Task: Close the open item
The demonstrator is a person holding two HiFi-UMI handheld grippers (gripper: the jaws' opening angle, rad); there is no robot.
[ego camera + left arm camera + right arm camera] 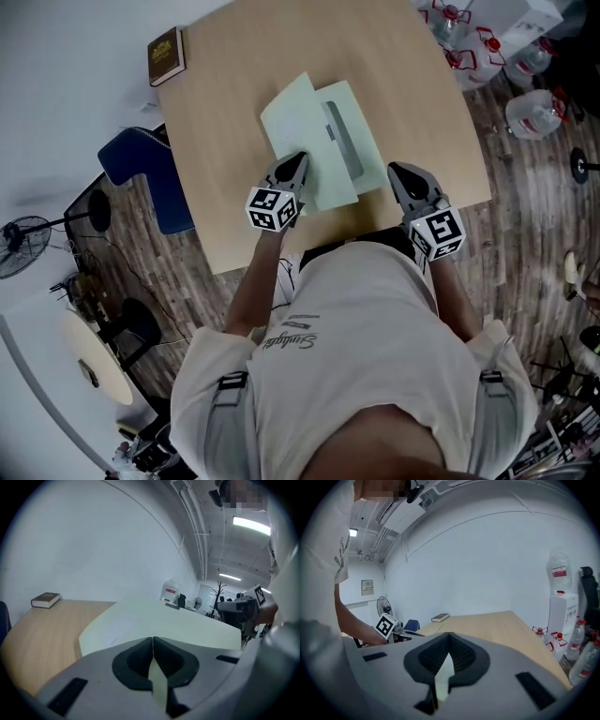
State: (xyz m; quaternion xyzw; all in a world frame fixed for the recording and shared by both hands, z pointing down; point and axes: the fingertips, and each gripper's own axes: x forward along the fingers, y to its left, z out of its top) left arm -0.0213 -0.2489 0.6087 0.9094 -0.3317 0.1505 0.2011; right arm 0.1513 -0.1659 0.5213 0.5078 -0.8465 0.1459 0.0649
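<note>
Your left gripper [153, 641] has its fingers pinched on the raised cover of the pale green folder [323, 141], which lies open on the surface [216, 141]. Your right gripper [449, 637] has its fingers pressed together, seemingly empty, just beside the folder's right edge.

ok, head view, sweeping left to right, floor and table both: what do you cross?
fan → book → folder → water jug. Chair skipped: it overlaps the book's span.
</note>
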